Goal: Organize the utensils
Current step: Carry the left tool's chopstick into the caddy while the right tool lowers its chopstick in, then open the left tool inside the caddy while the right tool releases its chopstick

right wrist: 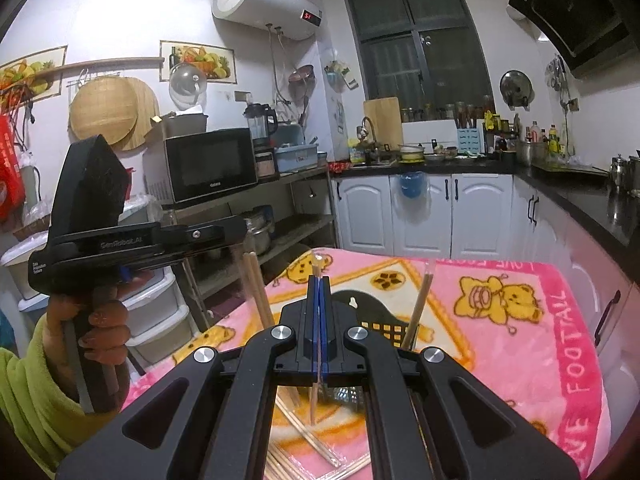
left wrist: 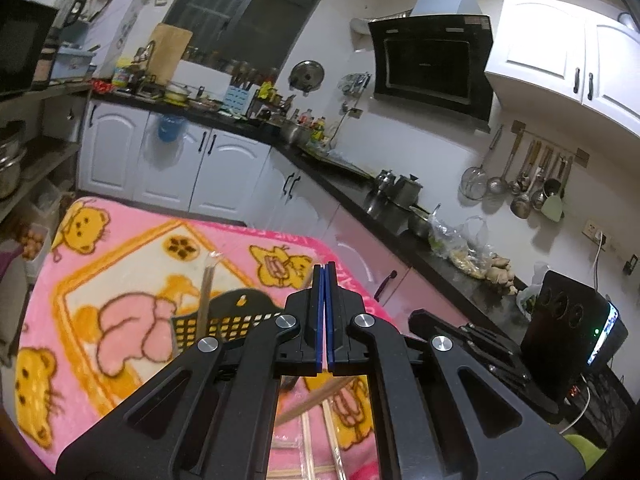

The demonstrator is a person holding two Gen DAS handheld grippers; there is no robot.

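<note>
Chopsticks (right wrist: 316, 344) pinched upright in right tool (right wrist: 319, 280).

Indoor light, glare on the white cabinet (left wrist: 560, 40) (window (right wrist: 420, 40) dark); fisheye bends edges, corners vignetted.

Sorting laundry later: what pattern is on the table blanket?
Pink blanket with yellow cartoon bears; right wrist view.

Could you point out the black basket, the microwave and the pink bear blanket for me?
Black basket (right wrist: 380, 326): right wrist view, its gridded back wall.
Microwave (right wrist: 212, 165): right wrist view, its dark door glass.
Pink bear blanket (left wrist: 132, 264): left wrist view, a bare patch beside the pink cartoon figure.
</note>
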